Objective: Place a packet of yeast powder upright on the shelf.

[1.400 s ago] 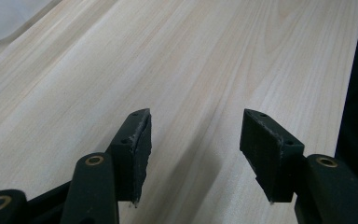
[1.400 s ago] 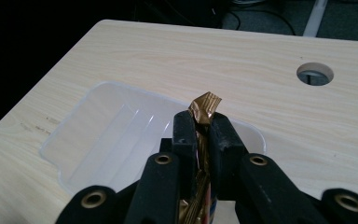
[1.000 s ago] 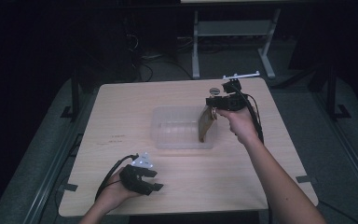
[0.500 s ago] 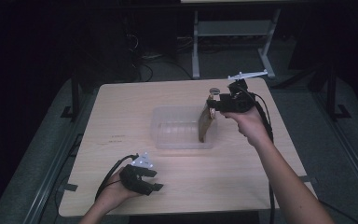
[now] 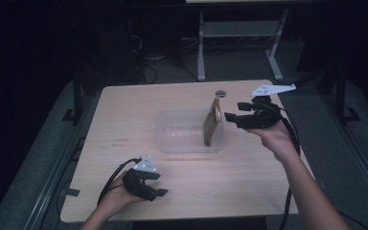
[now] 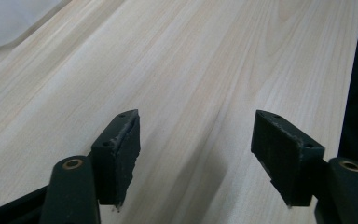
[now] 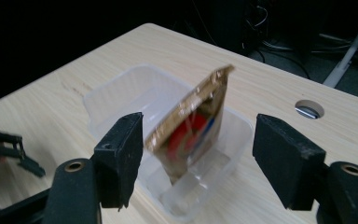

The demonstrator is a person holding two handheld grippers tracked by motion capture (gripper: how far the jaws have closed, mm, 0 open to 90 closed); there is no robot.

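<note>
- Standing on edge in the right end of the clear plastic tub (image 5: 182, 132) mid-table: a gold snack packet (image 5: 212, 120), leaning on the tub wall.
- Hovering just right of the packet, jaws gaping, gripping nothing: right gripper (image 5: 234, 118).
- Resting near the table's (image 5: 124, 110) front edge, jaws spread wide, empty: left gripper (image 5: 159, 186).

A pale wood-grain table (image 5: 182, 191) is seen, smooth and matt. A clear plastic container (image 5: 182, 132), thin and faintly glossy, is shown on it. A shiny gold foil packet (image 7: 193, 123) (crinkled, with red and blue print) is stood inside. Matt black, rough-edged pads (image 6: 123, 144) are fitted to both grippers.
</note>
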